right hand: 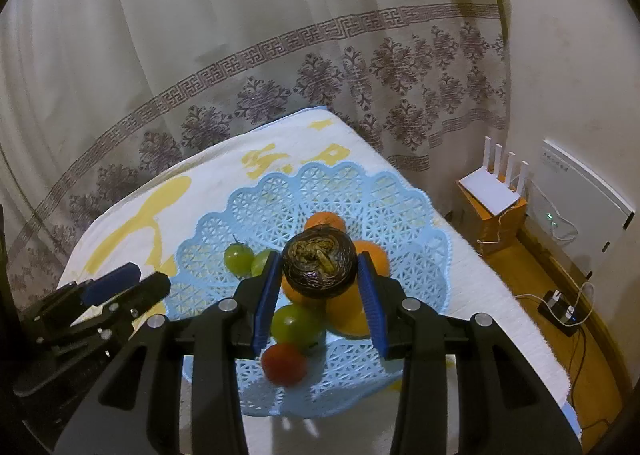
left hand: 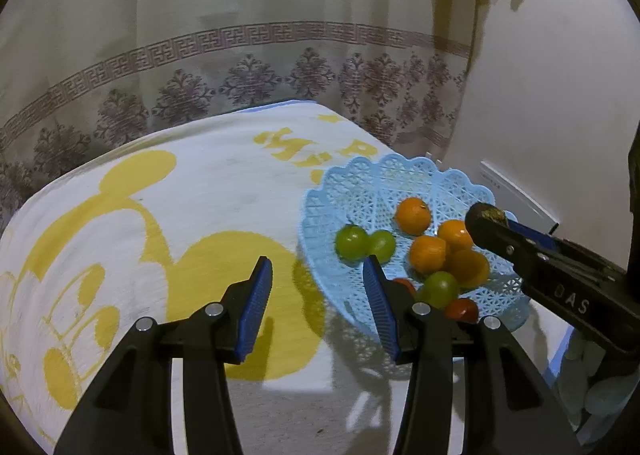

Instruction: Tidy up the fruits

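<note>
A light blue lattice basket [left hand: 360, 183] [right hand: 280, 191] sits on a white and yellow towel-covered table [left hand: 180, 183]. It holds several oranges [left hand: 413, 215], green fruits [left hand: 351, 241] and red fruits [right hand: 284, 365]. My right gripper [right hand: 320, 267] is shut on a dark brown round fruit [right hand: 319, 267] and holds it above the pile in the basket; it also shows in the left wrist view [left hand: 486, 225]. My left gripper [left hand: 318, 275] is open and empty, just left of the basket's near rim, and shows at the left of the right wrist view [right hand: 116, 283].
A patterned curtain [left hand: 240, 75] hangs behind the table. To the right, on the floor, stand a white router [right hand: 494, 187] on an orange box, a white appliance [right hand: 580, 207] and cables with a charger [right hand: 560, 305].
</note>
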`<action>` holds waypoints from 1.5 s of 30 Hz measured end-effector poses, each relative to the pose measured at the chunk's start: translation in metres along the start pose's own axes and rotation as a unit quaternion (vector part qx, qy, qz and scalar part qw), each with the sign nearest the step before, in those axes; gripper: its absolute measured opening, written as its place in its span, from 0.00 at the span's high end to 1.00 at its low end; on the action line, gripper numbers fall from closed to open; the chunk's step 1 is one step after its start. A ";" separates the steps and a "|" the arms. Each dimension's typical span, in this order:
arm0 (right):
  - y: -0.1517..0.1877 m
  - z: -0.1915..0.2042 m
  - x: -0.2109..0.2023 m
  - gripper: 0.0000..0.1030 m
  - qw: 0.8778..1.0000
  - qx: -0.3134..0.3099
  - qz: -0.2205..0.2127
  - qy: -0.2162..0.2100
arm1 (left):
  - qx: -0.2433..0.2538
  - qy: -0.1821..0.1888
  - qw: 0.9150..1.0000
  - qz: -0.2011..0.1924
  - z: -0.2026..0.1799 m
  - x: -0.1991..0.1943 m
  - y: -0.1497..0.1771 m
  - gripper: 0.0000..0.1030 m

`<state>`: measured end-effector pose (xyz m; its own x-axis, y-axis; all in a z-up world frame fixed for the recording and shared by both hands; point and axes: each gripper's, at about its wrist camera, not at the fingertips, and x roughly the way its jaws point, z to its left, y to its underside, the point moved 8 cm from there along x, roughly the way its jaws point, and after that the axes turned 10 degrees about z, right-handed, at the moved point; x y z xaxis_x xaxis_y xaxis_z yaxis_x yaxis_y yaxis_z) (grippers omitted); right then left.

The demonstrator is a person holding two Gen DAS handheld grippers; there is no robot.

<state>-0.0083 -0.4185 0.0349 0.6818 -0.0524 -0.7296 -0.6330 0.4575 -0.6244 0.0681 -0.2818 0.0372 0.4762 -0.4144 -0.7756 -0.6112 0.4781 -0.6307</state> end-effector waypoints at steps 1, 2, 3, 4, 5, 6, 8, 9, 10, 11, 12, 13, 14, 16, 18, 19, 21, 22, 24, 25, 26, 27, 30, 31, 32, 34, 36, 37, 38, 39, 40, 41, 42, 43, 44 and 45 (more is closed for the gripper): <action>0.001 0.002 0.001 0.61 1.000 -0.002 0.001 -0.002 | -0.003 -0.001 1.000 0.000 0.002 -0.001 0.000 0.53; 0.002 0.004 0.001 0.61 1.000 -0.004 0.003 -0.004 | -0.005 -0.003 1.000 -0.001 0.004 -0.002 0.000 0.53; 0.003 0.007 0.001 0.61 1.000 -0.006 0.003 -0.006 | -0.008 -0.005 1.000 -0.002 0.007 -0.003 0.001 0.52; 0.004 0.010 0.001 0.61 1.000 -0.010 0.004 -0.008 | -0.011 -0.006 1.000 -0.002 0.009 -0.003 0.001 0.52; 0.005 0.012 0.001 0.61 1.000 -0.013 0.005 -0.009 | -0.013 -0.007 1.000 -0.002 0.011 -0.004 0.001 0.50; 0.007 0.015 0.002 0.61 1.000 -0.016 0.007 -0.011 | -0.014 -0.009 1.000 -0.002 0.012 -0.004 0.001 0.49; 0.010 0.021 0.005 0.61 1.000 -0.020 0.013 -0.017 | -0.016 -0.011 1.000 -0.002 0.014 -0.005 0.002 0.48; 0.011 0.023 0.005 0.61 0.999 -0.021 0.016 -0.020 | -0.017 -0.011 1.000 -0.002 0.015 -0.005 0.003 0.47; 0.014 0.027 0.007 0.61 0.999 -0.023 0.022 -0.026 | -0.018 -0.012 1.000 -0.001 0.016 -0.005 0.003 0.47; 0.016 0.030 0.009 0.61 0.999 -0.025 0.027 -0.031 | -0.019 -0.013 1.000 -0.001 0.017 -0.006 0.004 0.46; 0.017 0.033 0.010 0.61 0.999 -0.028 0.030 -0.033 | -0.022 -0.014 1.000 0.000 0.018 -0.005 0.004 0.44; 0.019 0.036 0.012 0.61 0.998 -0.032 0.035 -0.035 | -0.024 -0.015 1.000 -0.001 0.020 -0.006 0.004 0.42; 0.021 0.038 0.013 0.61 0.998 -0.035 0.038 -0.037 | -0.025 -0.017 1.000 0.000 0.021 -0.006 0.005 0.42; 0.022 0.040 0.015 0.57 0.998 -0.033 0.043 -0.040 | -0.031 -0.020 0.999 0.001 0.024 -0.005 0.006 0.35; 0.021 0.038 0.011 0.41 0.998 -0.026 0.036 -0.042 | -0.036 -0.025 0.999 -0.002 0.027 -0.007 0.006 0.28; 0.019 0.037 0.009 0.41 0.998 -0.026 0.031 -0.040 | -0.037 -0.026 0.999 -0.002 0.028 -0.007 0.006 0.28; 0.016 0.036 0.005 0.41 0.999 -0.023 0.026 -0.041 | -0.037 -0.025 0.999 -0.001 0.028 -0.007 0.006 0.28; 0.015 0.035 0.003 0.41 0.999 -0.021 0.023 -0.040 | -0.037 -0.026 0.999 -0.001 0.028 -0.007 0.006 0.28; 0.012 0.031 -0.001 0.41 0.999 -0.017 0.016 -0.036 | -0.035 -0.026 0.999 -0.001 0.027 -0.007 0.006 0.28; 0.011 0.029 -0.002 0.41 0.999 -0.015 0.013 -0.034 | -0.034 -0.026 0.999 -0.001 0.026 -0.008 0.007 0.28; 0.009 0.027 -0.004 0.41 0.999 -0.012 0.010 -0.032 | -0.033 -0.027 0.999 -0.001 0.026 -0.008 0.007 0.28; 0.007 0.023 -0.008 0.41 1.000 -0.007 0.004 -0.029 | -0.033 -0.029 0.999 -0.002 0.026 -0.009 0.007 0.28; 0.001 0.015 -0.016 0.41 1.000 0.004 -0.009 -0.021 | -0.029 -0.031 0.999 -0.004 0.024 -0.010 0.009 0.28; -0.001 0.010 -0.019 0.41 1.000 0.009 -0.014 -0.017 | -0.029 -0.031 0.999 -0.004 0.024 -0.011 0.009 0.28; -0.003 0.007 -0.022 0.38 1.000 0.013 -0.018 -0.014 | -0.028 -0.031 0.999 -0.005 0.024 -0.012 0.009 0.25; -0.007 -0.001 -0.029 0.33 0.999 0.022 -0.032 -0.008 | -0.026 -0.031 0.999 -0.009 0.023 -0.014 0.010 0.18; -0.011 -0.007 -0.037 0.25 0.999 0.027 -0.045 0.000 | -0.022 -0.034 0.999 -0.013 0.021 -0.017 0.011 0.18; -0.011 -0.011 -0.041 0.22 0.998 0.031 -0.052 0.005 | -0.020 -0.033 0.999 -0.014 0.020 -0.018 0.011 0.18; -0.011 -0.015 -0.044 0.16 0.998 0.036 -0.057 0.009 | -0.019 -0.031 0.999 -0.015 0.019 -0.019 0.012 0.18; -0.010 -0.019 -0.047 0.12 0.997 0.040 -0.060 0.014 | -0.018 -0.030 0.999 -0.015 0.018 -0.020 0.012 0.18; -0.009 -0.021 -0.049 0.10 0.997 0.042 -0.060 0.016 | -0.018 -0.027 0.999 -0.016 0.017 -0.020 0.013 0.18; -0.007 -0.023 -0.050 0.08 0.997 0.043 -0.059 0.019 | -0.017 -0.024 0.999 -0.016 0.015 -0.021 0.013 0.18; -0.004 -0.026 -0.052 0.07 0.997 0.044 -0.058 0.023 | -0.016 -0.022 0.999 -0.017 0.014 -0.022 0.014 0.18; -0.002 -0.027 -0.052 0.07 0.997 0.043 -0.057 0.026 | -0.014 -0.021 1.000 -0.018 0.012 -0.022 0.015 0.18; 0.001 -0.029 -0.052 0.07 0.997 0.043 -0.055 0.029 | -0.013 -0.021 1.000 -0.019 0.012 -0.023 0.015 0.18; 0.004 -0.030 -0.053 0.06 0.997 0.042 -0.053 0.032 | -0.012 -0.022 0.999 -0.020 0.011 -0.023 0.016 0.18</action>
<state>-0.0580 -0.4408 0.0627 0.7169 -0.1588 -0.6789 -0.5239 0.5197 -0.6748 0.0546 -0.2564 0.0448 0.5276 -0.3988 -0.7501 -0.6051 0.4433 -0.6613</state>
